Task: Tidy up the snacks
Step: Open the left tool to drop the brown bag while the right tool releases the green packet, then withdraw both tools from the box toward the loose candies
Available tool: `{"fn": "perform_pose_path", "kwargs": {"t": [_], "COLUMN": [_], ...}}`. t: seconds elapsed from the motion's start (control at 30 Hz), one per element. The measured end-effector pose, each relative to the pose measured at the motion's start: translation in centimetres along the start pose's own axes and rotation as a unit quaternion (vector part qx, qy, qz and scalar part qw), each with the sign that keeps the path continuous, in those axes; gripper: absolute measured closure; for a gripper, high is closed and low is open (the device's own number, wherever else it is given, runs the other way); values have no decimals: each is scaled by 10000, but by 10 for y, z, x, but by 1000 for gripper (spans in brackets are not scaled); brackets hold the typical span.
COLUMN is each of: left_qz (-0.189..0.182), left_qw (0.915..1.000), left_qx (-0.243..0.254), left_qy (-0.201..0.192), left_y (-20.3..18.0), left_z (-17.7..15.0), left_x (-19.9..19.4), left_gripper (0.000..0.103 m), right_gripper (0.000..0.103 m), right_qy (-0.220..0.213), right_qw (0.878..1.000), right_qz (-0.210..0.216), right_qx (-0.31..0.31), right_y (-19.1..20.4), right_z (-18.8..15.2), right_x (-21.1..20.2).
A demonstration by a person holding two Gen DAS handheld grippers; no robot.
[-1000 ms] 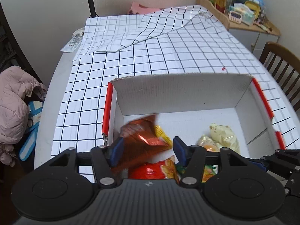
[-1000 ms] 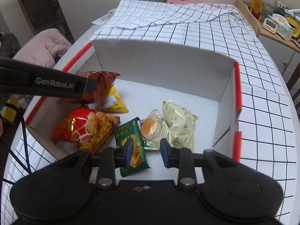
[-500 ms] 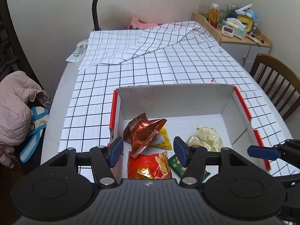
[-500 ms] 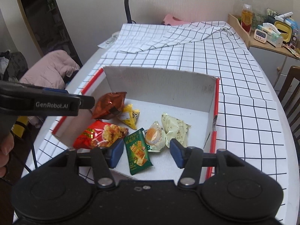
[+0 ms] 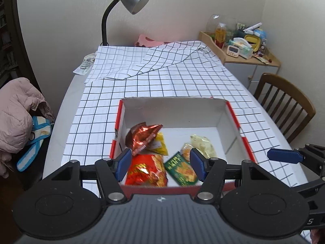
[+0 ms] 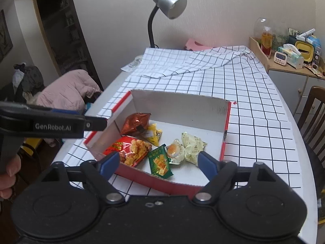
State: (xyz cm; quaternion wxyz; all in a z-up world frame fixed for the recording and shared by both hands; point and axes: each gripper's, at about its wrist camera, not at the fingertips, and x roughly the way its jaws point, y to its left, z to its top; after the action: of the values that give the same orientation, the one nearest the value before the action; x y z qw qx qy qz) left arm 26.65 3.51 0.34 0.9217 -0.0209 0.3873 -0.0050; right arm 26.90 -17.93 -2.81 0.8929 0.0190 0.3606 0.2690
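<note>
My left claw [image 5: 160, 163] hangs half-spread and empty above the near edge of the open cardboard box [image 5: 174, 109]; its jaws have just been opening a little. My right claw [image 6: 158, 162] is empty too, its jaws having just swung wide apart, with nothing between the pads. Six snack packets lie loose on the box floor: a copper foil bag [image 6: 135, 123] leaning over a yellow packet [image 6: 154, 136] at the left wall, a red chip bag [image 6: 130, 151] nearest me, a green cracker packet [image 6: 159, 162], a clear-wrapped pastry [image 6: 175, 151] and a pale cream packet [image 6: 193, 145] touching it. The box sits on the counter [image 6: 254, 122], which wears a black-grid white cloth (folded back on itself at the far end). One silver gooseneck lamp [image 6: 169, 5] stands behind it; one wooden chair [image 5: 284, 101] and a cluttered side cabinet [image 6: 288, 65] are to the right, a pink jacket [image 6: 69, 90] to the left. Nothing blocks the box's open top.
</note>
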Motion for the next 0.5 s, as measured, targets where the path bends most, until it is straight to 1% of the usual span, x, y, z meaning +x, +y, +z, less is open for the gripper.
{"fn": "perform_pose_path", "kwargs": {"t": [0.17, 0.2, 0.23, 0.27, 0.43, 0.5], "left_qz": [-75, -95, -114, -130, -183, -203], "left_qw": [9999, 9999, 9998, 9997, 9992, 9989], "left_qx": [-26, -48, -83, -121, -305, -400], "left_qy": [-99, -111, -125, -146, -176, -165], "left_y": [-8, -9, -9, -9, -9, -8], "left_z": [-16, -19, -23, -26, -42, -48], "left_x": [-20, -24, -28, -31, -45, -48], "left_gripper": [40, 36, 31, 29, 29, 26], "right_gripper": [10, 8, 8, 6, 2, 1], "right_qy": [-210, -240, -268, -295, -422, -469], "right_qw": [9998, 9997, 9995, 9994, 9991, 9988], "right_qz": [47, 54, 61, 73, 97, 110], "right_qx": [60, 91, 123, 142, 50, -18], "right_y": [-2, -3, -4, -5, -3, -1], "right_z": [-8, -10, -12, -13, -26, -32], "right_x": [-20, -23, -27, -30, -44, -48]}}
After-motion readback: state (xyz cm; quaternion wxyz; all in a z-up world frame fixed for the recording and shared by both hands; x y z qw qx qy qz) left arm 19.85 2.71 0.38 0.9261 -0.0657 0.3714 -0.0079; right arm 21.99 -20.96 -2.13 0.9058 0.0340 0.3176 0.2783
